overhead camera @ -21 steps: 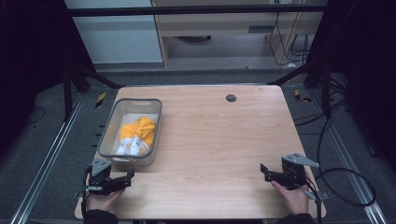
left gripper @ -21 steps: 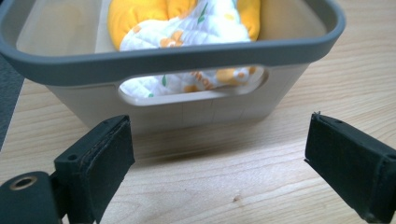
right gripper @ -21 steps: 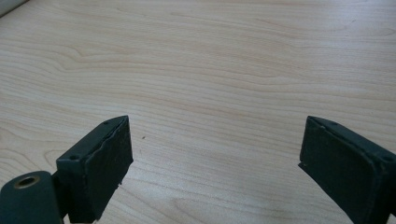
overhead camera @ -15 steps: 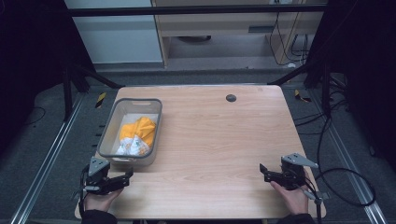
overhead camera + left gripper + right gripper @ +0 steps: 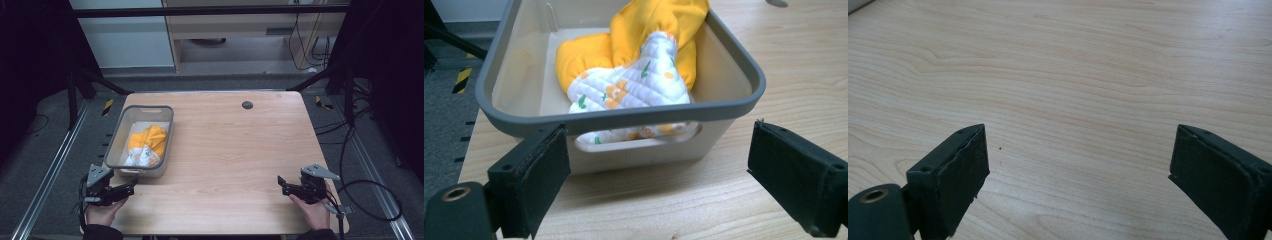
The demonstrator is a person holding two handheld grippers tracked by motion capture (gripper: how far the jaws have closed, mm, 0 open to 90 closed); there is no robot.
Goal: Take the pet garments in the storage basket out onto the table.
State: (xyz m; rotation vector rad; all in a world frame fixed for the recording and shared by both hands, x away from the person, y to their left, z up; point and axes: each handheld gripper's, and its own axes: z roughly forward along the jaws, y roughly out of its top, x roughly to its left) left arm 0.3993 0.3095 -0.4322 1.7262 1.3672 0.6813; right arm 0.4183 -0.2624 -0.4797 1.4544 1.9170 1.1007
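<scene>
Movement since the earlier high views is slight: the left gripper (image 5: 127,189) has slid a little toward the table's near left corner and now sits just below the grey plastic bin (image 5: 117,134), while the right gripper (image 5: 282,184) stays put near the near right edge. Both tools are released, jaws spread wide with nothing between them; in the left gripper view the left gripper (image 5: 659,175) frames the bin's near wall (image 5: 624,116) without touching it, and in the right gripper view the right gripper (image 5: 1075,182) opens over bare wood.

Inside the bin lies a bundle of yellow cloth (image 5: 150,137) with a white quilted piece printed with orange flowers and green leaves (image 5: 141,157) toward the near end; in the left gripper view the yellow cloth (image 5: 654,25) rises against the bin's right wall and the quilted piece (image 5: 634,87) shows partly through the handle slot. The light wooden table (image 5: 235,150) carries a small dark round disc (image 5: 247,105) near its far edge. Black cables (image 5: 370,195) loop on the floor at right.

The bin's rim hides the cloth's lower part, and what kind of garment or mitt it is cannot be told. The person's hands (image 5: 102,214) are cut off by the bottom edge.
</scene>
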